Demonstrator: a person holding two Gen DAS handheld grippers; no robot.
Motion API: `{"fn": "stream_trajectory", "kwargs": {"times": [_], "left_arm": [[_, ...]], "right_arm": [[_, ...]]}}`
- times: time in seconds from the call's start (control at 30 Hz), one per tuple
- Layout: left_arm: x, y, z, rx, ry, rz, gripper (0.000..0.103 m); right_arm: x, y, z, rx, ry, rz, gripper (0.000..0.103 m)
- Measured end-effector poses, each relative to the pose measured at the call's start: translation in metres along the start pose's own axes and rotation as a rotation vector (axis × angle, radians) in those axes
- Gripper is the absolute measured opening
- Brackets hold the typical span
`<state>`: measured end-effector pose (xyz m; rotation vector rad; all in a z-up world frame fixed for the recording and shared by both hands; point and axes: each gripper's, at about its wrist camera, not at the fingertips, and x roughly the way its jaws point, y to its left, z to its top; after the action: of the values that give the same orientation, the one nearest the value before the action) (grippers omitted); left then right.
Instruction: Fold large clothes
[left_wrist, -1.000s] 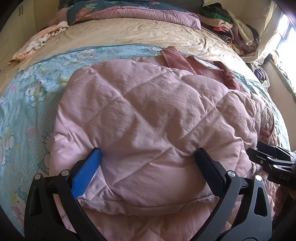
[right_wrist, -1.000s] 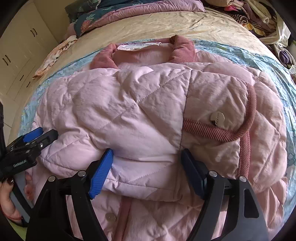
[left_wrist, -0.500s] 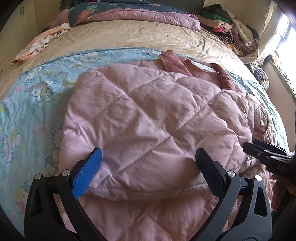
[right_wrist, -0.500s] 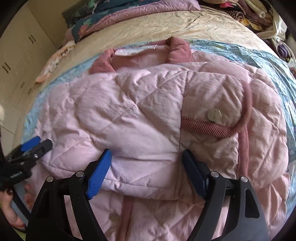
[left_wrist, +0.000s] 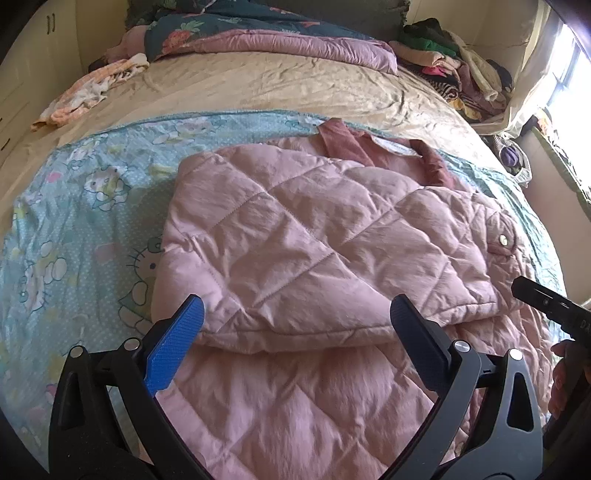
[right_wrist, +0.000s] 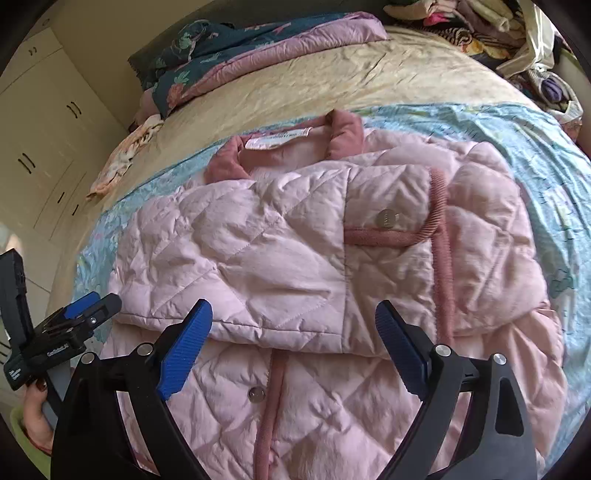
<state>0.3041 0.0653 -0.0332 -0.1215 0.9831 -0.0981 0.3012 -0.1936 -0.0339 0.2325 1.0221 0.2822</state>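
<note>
A pink quilted jacket (left_wrist: 314, 236) lies on a blue cartoon-print sheet (left_wrist: 74, 229) on the bed, its lower part folded up over the body. Its dark pink collar (right_wrist: 284, 151) points away from me. My left gripper (left_wrist: 295, 325) is open and empty, just short of the folded edge. My right gripper (right_wrist: 295, 332) is open and empty, hovering at the same folded edge near the corded placket (right_wrist: 441, 236). Each gripper shows at the edge of the other's view: the right in the left wrist view (left_wrist: 550, 306), the left in the right wrist view (right_wrist: 81, 314).
A beige bedspread (left_wrist: 277, 85) covers the far bed. A floral duvet (left_wrist: 258, 37) and a pile of clothes (left_wrist: 454, 70) lie at the head. A small patterned garment (left_wrist: 88, 88) lies at the far left. Wardrobe doors (right_wrist: 44, 122) stand at the left.
Both grippers have let go of the folded jacket edge and pulled back toward me. The folded part has settled flat on the jacket.
</note>
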Motion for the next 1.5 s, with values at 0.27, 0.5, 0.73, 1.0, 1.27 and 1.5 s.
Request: {"fn": "stream_trajectory", "kwargs": {"times": [0.27,0.5,0.73,1.0,1.27,1.5], "left_arm": [[-0.024,0.000,-0.003,-0.002,-0.038,0.007,0.095],[-0.045,-0.002,-0.007,-0.001,-0.070,0.005,0.095],[-0.060,-0.004,-0.011,-0.005,-0.082,-0.003,0.095],[-0.080,-0.007,-0.013,0.008,-0.108,0.003,0.095],[-0.104,-0.007,-0.018,0.000,-0.154,-0.023,0.095],[-0.120,-0.009,-0.027,0.005,-0.173,-0.037,0.095]], "right_arm": [[-0.031,0.008,-0.004,-0.020,-0.064,0.002,0.098],[-0.057,0.010,-0.007,-0.030,-0.112,0.020,0.098],[-0.078,0.013,-0.011,-0.036,-0.148,0.044,0.098],[-0.097,0.015,-0.017,-0.019,-0.177,0.074,0.098],[-0.128,0.023,-0.029,-0.039,-0.222,0.108,0.098],[-0.157,0.032,-0.040,-0.066,-0.259,0.134,0.098]]}}
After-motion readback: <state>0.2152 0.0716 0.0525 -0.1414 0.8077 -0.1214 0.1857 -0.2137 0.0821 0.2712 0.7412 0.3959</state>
